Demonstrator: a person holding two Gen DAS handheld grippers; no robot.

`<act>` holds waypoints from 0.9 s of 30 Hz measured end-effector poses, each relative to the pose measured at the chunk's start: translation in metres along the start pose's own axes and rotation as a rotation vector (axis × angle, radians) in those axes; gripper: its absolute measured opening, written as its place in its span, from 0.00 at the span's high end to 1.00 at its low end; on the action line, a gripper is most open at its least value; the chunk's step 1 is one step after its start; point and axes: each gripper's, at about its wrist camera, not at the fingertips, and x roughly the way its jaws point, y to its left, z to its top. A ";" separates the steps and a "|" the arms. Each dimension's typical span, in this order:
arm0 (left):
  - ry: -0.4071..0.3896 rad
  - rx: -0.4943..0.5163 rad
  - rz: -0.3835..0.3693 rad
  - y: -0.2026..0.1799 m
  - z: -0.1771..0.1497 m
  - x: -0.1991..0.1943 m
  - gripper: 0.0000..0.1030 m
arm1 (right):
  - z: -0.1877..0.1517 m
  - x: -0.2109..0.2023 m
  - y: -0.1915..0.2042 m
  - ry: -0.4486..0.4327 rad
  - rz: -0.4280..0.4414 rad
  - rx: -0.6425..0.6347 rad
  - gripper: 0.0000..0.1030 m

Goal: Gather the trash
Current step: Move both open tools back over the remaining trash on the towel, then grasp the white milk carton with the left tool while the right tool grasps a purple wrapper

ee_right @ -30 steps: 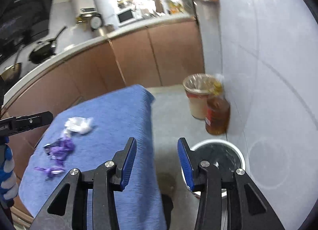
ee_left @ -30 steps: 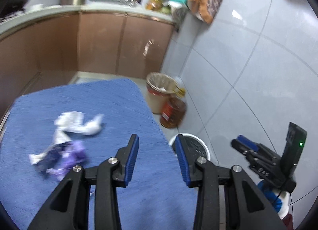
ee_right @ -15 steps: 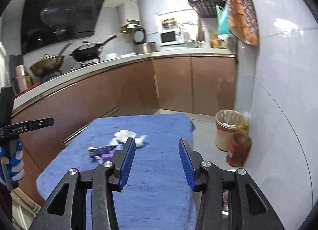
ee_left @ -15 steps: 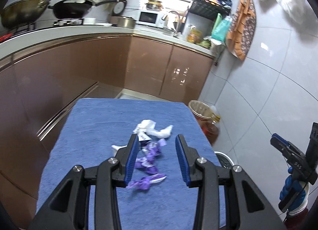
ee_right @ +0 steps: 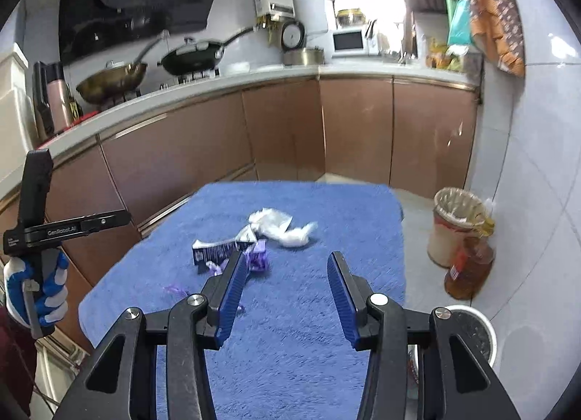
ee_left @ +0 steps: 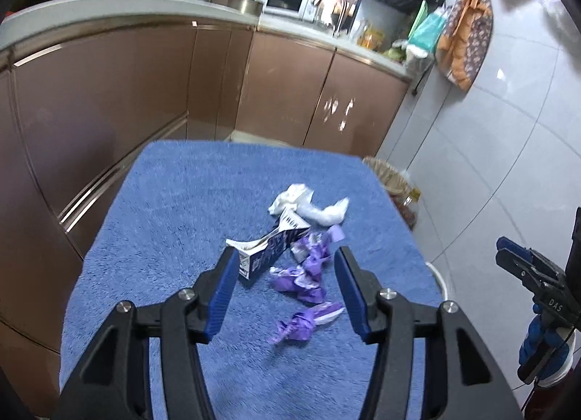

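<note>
Trash lies on a blue towel-covered table (ee_left: pixel 163 238): a crumpled white tissue (ee_left: pixel 308 206), a torn dark carton (ee_left: pixel 268 249) and several purple wrappers (ee_left: pixel 305 274). My left gripper (ee_left: pixel 287 289) is open and empty, hovering just before the wrappers. My right gripper (ee_right: pixel 285 289) is open and empty above the table's near right part, with the same tissue (ee_right: pixel 279 225), carton (ee_right: pixel 218 249) and a purple wrapper (ee_right: pixel 258 258) ahead to its left. A white bin with a black liner (ee_right: pixel 472 333) stands on the floor at the table's right.
A lined small bin (ee_right: pixel 454 224) and an amber oil bottle (ee_right: pixel 468 267) stand by the tiled wall. Brown kitchen cabinets (ee_right: pixel 283 137) run behind the table. The person's gloved left hand (ee_right: pixel 36 289) shows in the right wrist view.
Both grippers have swung up and left from the floor bin toward the table. The left one now faces the trash pile closely. Both stay open.
</note>
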 end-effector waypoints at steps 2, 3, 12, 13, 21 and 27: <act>0.034 0.005 0.000 0.006 0.002 0.020 0.49 | -0.003 0.021 0.000 0.036 0.007 -0.001 0.57; 0.051 0.007 0.002 0.009 0.002 0.032 0.49 | -0.003 0.033 0.001 0.056 0.015 -0.001 0.57; 0.183 0.116 0.005 0.018 0.013 0.119 0.49 | -0.007 0.122 0.013 0.184 0.095 -0.013 0.57; 0.196 0.141 0.001 0.015 0.015 0.126 0.49 | -0.007 0.129 0.014 0.192 0.104 -0.014 0.57; 0.308 0.313 -0.006 -0.001 0.015 0.183 0.50 | -0.002 0.189 0.022 0.261 0.180 -0.019 0.57; 0.346 0.307 -0.011 0.004 0.012 0.205 0.53 | -0.002 0.227 0.017 0.300 0.238 0.035 0.58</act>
